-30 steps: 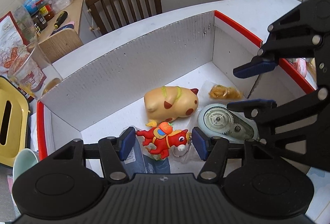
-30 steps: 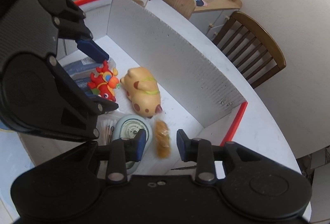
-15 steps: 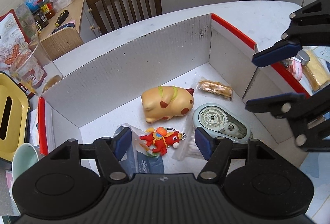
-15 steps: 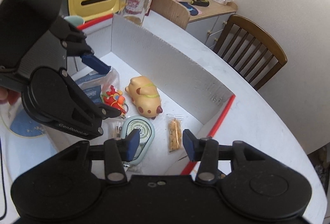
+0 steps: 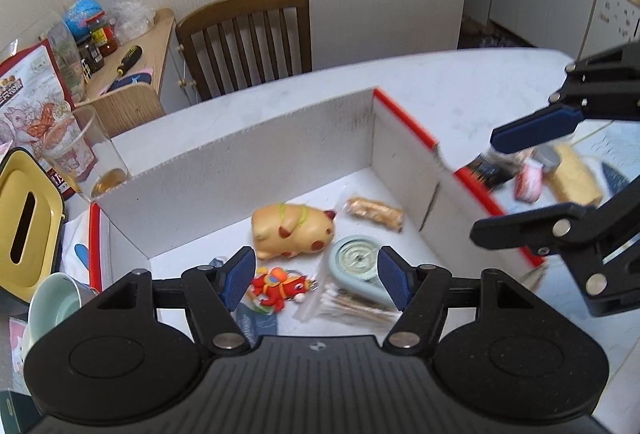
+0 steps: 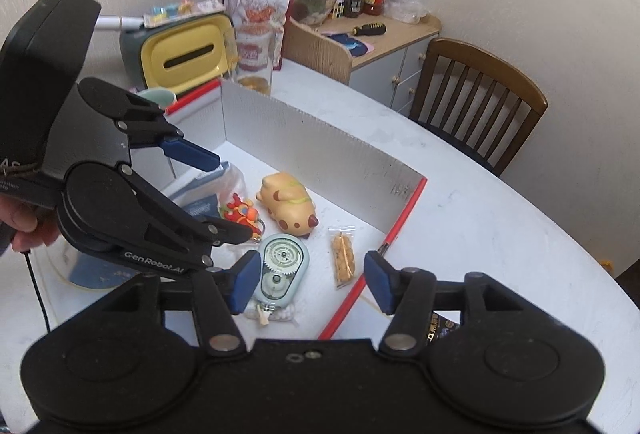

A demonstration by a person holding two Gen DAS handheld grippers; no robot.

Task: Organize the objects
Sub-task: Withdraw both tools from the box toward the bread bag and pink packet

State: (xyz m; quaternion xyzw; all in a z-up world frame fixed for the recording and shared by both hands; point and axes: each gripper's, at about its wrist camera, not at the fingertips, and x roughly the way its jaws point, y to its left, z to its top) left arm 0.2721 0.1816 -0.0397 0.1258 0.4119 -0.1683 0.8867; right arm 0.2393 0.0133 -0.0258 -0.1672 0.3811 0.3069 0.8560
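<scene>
Hovering empty above the box [image 6: 320,154], the left gripper [image 5: 316,280] stands apart and the right gripper [image 6: 308,280] is opening, with pig toy [image 6: 288,202], snack packet [image 6: 343,256] and tape dispenser [image 6: 282,270] inside.

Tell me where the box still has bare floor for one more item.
Bare floor in the box lies along its tall back wall behind the pig toy, and in the far corner past the snack packet, toward the red-edged side. The near part is crowded: red horse toy, correction tape, cotton swabs and blue packets lie close together.
</scene>
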